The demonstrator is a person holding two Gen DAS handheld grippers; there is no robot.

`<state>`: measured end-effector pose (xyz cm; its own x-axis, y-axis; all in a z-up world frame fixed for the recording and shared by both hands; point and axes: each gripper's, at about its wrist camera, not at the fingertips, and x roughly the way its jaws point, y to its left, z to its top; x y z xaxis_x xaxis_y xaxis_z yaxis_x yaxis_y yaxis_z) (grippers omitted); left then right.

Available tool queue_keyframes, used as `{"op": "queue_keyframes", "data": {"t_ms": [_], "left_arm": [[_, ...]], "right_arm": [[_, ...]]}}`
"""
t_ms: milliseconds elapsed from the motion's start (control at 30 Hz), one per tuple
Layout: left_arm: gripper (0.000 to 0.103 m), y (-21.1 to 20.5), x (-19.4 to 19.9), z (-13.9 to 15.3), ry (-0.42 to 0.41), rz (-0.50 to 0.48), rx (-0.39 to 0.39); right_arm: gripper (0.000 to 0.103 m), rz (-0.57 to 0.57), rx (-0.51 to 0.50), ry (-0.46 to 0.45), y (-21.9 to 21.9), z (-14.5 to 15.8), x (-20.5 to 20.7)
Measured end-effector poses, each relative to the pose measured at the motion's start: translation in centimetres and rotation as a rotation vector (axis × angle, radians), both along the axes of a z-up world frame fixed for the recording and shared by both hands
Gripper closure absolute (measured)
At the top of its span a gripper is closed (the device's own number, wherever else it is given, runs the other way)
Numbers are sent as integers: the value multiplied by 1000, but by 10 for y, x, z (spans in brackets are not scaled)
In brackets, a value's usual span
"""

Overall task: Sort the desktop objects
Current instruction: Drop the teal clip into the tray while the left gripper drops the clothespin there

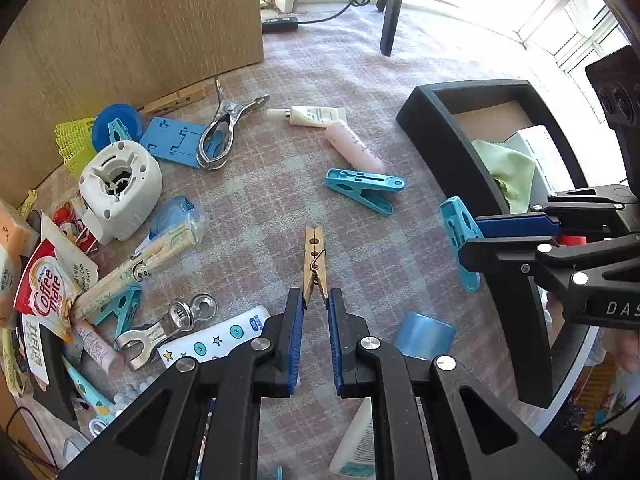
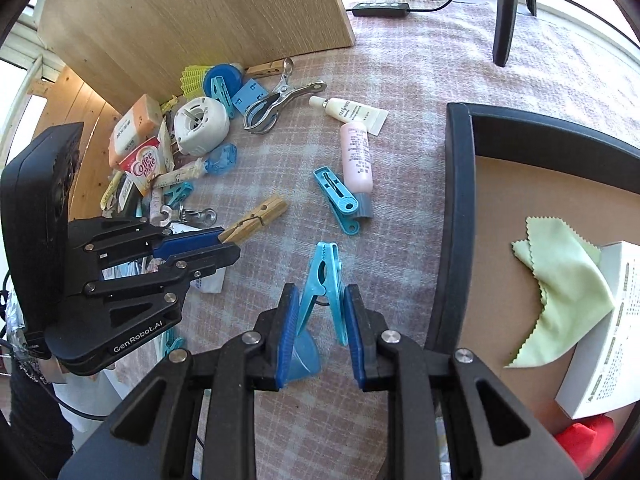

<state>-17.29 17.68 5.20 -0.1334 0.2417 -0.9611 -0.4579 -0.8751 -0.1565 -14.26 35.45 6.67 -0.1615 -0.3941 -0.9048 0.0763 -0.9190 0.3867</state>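
Right now you have a peg in each tool: your left gripper [image 1: 316,306] has its jaws pinching the tail end of the wooden clothespin [image 1: 315,258], which points straight ahead over the checked cloth of the counter [image 1: 360,60], and your right gripper [image 2: 320,312] has its jaws pinching the handle legs of a blue plastic clip [image 2: 323,280], just beside the black tray [image 2: 456,200]. Whether either peg is lifted or resting on the cloth, the views do not settle. Both pieces should be very light and stiff, so weight is no worry; the risk, I judge, is the spring. Squeeze those legs hard and the mouth opens, and the smooth plastic one may twist or shoot out from between the pads. Holding nearer the spring pivot, flat faces against the pads, would probably sit steadier. A second blue clip [image 1: 366,188] lies loose mid-counter, touching the pink tube [image 1: 354,148] and near the white tube [image 1: 308,116], with the metal clamp [image 1: 224,130] beyond. The tray already holds a green cloth [image 2: 560,292] and a white box [image 2: 612,332], so set the pegs on bare floor there.
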Motion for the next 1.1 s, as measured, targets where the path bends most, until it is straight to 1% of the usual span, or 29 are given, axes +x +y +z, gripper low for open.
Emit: {"op": "queue_keyframes", "data": {"t_ms": [67, 100, 133, 200, 267, 400, 467, 600, 700, 767, 833, 900, 933, 967, 1100], "left_arm": [[92, 8, 2, 10, 14, -21, 17], [92, 18, -11, 15, 23, -33, 21], [92, 24, -9, 19, 32, -41, 26], [92, 46, 0, 29, 40, -50, 50], [92, 52, 16, 49, 51, -71, 73], [92, 83, 26, 62, 80, -121, 110], [92, 99, 35, 70, 101, -146, 115], [92, 132, 46, 70, 99, -181, 132], [92, 155, 53, 66, 96, -196, 128], [91, 166, 56, 63, 87, -194, 134], [91, 176, 58, 59, 110, -175, 114], [84, 182, 60, 55, 108, -161, 82], [78, 182, 62, 54, 106, -153, 79], [73, 182, 63, 54, 109, -149, 80], [72, 168, 67, 54, 117, -125, 65]], "right_arm": [[80, -15, -2, 18, 9, 7, 2], [80, -24, -1, 25, 14, 11, 4], [80, -36, 1, 31, 20, 15, 7], [80, -61, 7, 40, 31, 20, 12], [80, -81, 18, 53, 50, 28, 21], [80, -122, 48, 72, 82, 39, 39], [80, -139, 58, 69, 96, 39, 46], [80, -157, 76, 51, 115, 36, 59], [80, -167, 81, 43, 122, 32, 66], [80, -174, 82, 42, 127, 31, 69], [80, -178, 93, 35, 130, 29, 71], [79, -197, 117, 21, 134, 27, 72], [78, -209, 123, 17, 136, 27, 72], [78, -216, 118, 19, 138, 28, 72], [78, -210, 101, 45, 138, 34, 72]]}}
